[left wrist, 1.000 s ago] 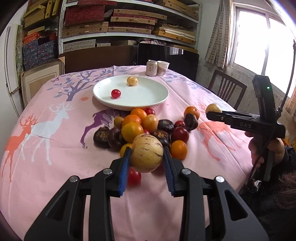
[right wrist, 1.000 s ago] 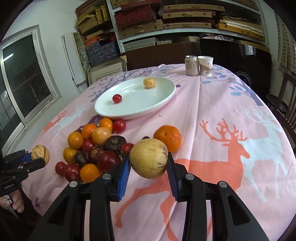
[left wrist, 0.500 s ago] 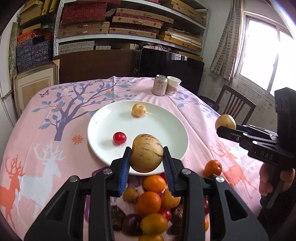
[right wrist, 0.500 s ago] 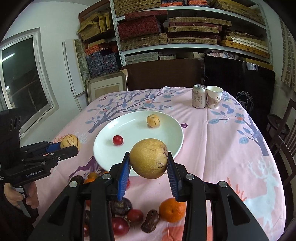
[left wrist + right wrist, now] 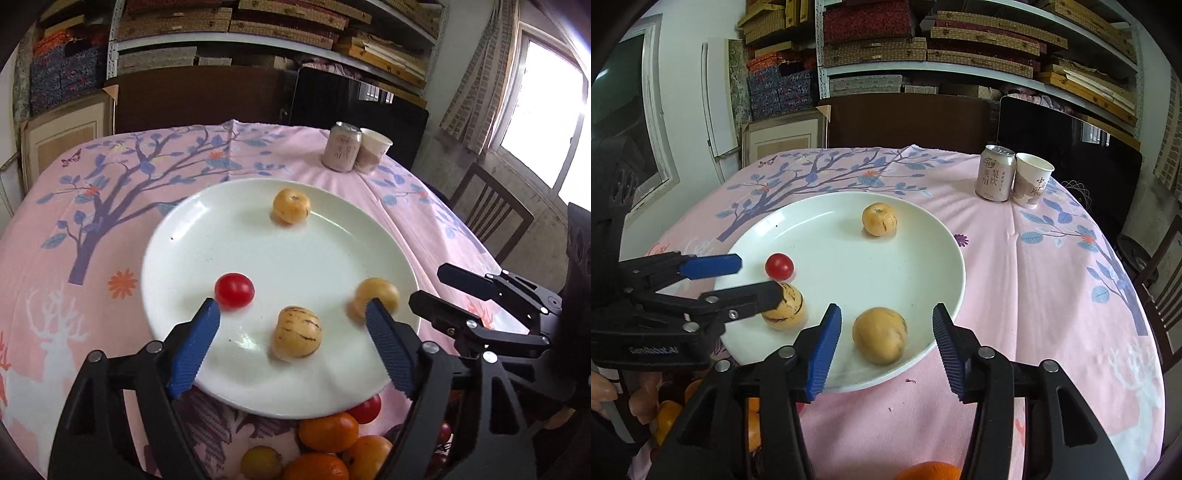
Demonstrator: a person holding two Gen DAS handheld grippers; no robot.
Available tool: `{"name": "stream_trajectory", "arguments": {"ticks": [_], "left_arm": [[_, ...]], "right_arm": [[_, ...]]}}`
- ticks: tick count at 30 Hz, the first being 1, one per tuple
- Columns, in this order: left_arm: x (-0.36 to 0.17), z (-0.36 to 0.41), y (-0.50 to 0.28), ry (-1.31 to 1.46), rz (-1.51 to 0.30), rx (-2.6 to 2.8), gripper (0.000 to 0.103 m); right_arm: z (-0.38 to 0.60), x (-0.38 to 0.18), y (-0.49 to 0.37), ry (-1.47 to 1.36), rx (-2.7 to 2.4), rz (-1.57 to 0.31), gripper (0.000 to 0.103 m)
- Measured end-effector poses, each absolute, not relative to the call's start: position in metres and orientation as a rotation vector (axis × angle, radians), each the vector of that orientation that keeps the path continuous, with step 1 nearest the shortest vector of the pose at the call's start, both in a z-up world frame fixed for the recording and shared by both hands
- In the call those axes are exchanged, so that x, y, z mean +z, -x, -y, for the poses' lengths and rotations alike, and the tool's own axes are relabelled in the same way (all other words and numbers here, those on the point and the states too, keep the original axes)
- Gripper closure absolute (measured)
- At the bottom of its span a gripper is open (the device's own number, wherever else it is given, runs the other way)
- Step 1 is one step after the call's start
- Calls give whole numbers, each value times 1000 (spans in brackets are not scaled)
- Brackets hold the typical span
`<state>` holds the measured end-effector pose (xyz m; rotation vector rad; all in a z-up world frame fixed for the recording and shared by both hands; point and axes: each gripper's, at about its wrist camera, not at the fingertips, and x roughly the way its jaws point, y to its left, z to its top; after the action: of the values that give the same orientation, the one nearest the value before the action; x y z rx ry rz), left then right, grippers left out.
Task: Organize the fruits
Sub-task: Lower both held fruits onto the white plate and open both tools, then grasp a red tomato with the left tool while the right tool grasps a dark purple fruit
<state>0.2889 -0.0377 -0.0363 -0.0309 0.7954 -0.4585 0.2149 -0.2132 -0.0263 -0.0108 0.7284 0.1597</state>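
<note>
A big white plate point(image 5: 258, 236) sits on the counter point(image 5: 1052, 295), which has a pink cloth with trees and deer. The left gripper point(image 5: 291, 350) is over the near edge of the plate. Its jaws are opening, and a striped yellow fruit point(image 5: 297, 338) lies on the plate between them with no pad touching it. The right gripper point(image 5: 884, 347) is over the near right part of the plate. Its jaws are opening too, and a plain yellow fruit point(image 5: 880, 335) lies on the plate between its blue pads, with a gap on each side. A small red tomato point(image 5: 234, 290) is on the left part of the plate, just beside the left gripper's left finger. A small yellow fruit point(image 5: 879, 219) sits at the far side of the plate. A pile of oranges point(image 5: 328, 432) lies on the cloth just near the plate's near edge. A can point(image 5: 995, 173) and a paper cup point(image 5: 1032, 181) stand side by side, far off on the right.
</note>
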Motion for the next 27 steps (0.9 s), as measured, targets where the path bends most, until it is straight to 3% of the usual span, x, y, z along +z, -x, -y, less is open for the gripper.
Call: {"name": "stream_trajectory", "arguments": {"ticks": [4,10,18,27], "left_arm": [[-23,21,-265,59,-776,-464,24],[-24,3,-202,-23,-762,-486,18],[-58,-5,-117,-198,-808,-478,18],[-82,-12,-71,-217,-864,-477,18]], "right_arm": [[228,-16,-192,-28,148,-703,49],[266,-29,-156,-154,138,-716,37],[293,-67,-134,-223,57,-803,37],[282,-54,-87,-140,84,-766,37]]}}
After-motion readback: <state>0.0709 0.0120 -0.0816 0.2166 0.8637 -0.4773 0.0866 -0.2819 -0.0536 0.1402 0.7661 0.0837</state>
